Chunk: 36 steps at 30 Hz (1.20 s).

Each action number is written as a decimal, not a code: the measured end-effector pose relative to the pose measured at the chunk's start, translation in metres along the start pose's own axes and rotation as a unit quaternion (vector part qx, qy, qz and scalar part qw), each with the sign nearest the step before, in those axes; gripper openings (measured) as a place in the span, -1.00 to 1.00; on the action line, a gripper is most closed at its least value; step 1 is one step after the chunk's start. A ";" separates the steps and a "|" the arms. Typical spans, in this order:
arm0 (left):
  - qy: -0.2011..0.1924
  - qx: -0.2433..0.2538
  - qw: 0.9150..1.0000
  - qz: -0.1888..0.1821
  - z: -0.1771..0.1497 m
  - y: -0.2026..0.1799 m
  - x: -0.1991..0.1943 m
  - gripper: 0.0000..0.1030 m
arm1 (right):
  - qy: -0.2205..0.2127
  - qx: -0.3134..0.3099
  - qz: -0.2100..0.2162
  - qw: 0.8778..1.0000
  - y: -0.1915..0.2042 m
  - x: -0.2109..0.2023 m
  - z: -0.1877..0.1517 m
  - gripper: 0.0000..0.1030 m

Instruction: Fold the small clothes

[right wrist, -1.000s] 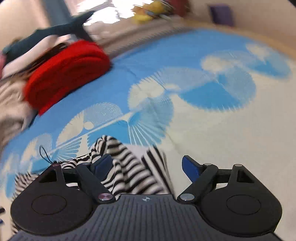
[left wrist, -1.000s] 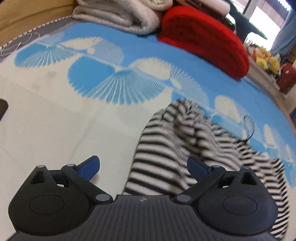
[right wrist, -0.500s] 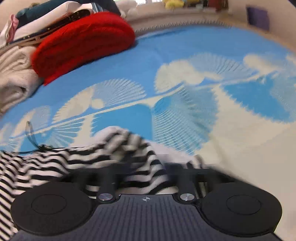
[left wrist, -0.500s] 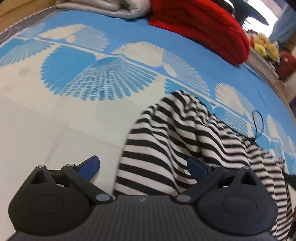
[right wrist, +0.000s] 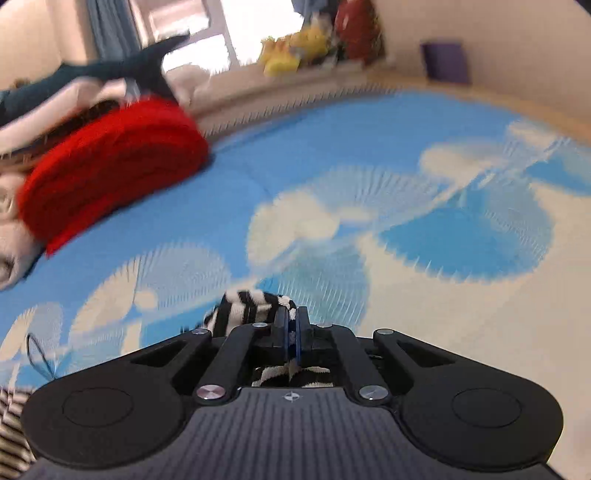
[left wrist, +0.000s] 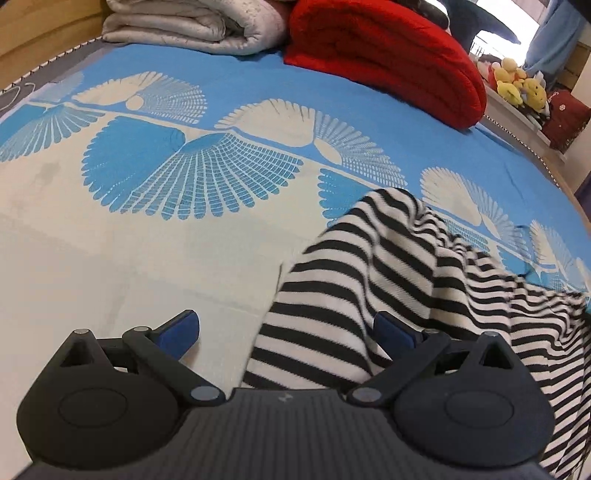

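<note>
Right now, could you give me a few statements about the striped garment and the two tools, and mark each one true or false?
1. The right tool is shut on the striped garment. True.
2. The left tool is clamped on the red blanket. False: it is open, with an edge of the striped garment lying between its fingers, and the red blanket lies far off at the back of the bed.
3. The garment lies on a blue and white patterned bedspread. True.
4. The garment is neatly folded into a square. False: it lies rumpled and bunched.
5. A folded grey-white quilt lies beside the red blanket. True.
</note>
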<state>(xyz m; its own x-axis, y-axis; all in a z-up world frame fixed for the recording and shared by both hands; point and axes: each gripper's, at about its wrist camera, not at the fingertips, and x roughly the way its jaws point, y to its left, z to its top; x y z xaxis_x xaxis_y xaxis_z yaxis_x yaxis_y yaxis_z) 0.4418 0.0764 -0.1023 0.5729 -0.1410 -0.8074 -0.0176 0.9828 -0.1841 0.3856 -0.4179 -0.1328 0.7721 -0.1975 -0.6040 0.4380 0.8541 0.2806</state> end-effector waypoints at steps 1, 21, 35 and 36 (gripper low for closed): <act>0.002 0.001 1.000 0.002 0.000 0.001 0.001 0.97 | 0.019 0.000 -0.005 1.000 -0.001 0.008 -0.006 -0.92; 0.059 0.141 0.981 -0.116 -0.074 0.044 -0.063 0.97 | 0.054 -0.068 0.032 0.996 -0.053 -0.175 -0.075 0.15; 0.031 0.216 0.971 -0.096 -0.123 0.024 -0.069 -0.75 | 0.086 -0.127 0.026 0.988 -0.036 -0.171 -0.106 -0.83; 0.027 0.215 0.972 -0.095 -0.122 0.024 -0.071 -0.78 | 0.079 -0.127 0.029 0.988 -0.037 -0.176 -0.104 -0.84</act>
<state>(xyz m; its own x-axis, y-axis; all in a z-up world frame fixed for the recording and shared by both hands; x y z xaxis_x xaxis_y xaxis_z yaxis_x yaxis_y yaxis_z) 0.3007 0.0953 -0.1179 0.4885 -0.3191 -0.8121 0.4343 0.8962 -0.0909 0.1858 -0.3646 -0.1149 0.7017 -0.0839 -0.7076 0.2499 0.9589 0.1342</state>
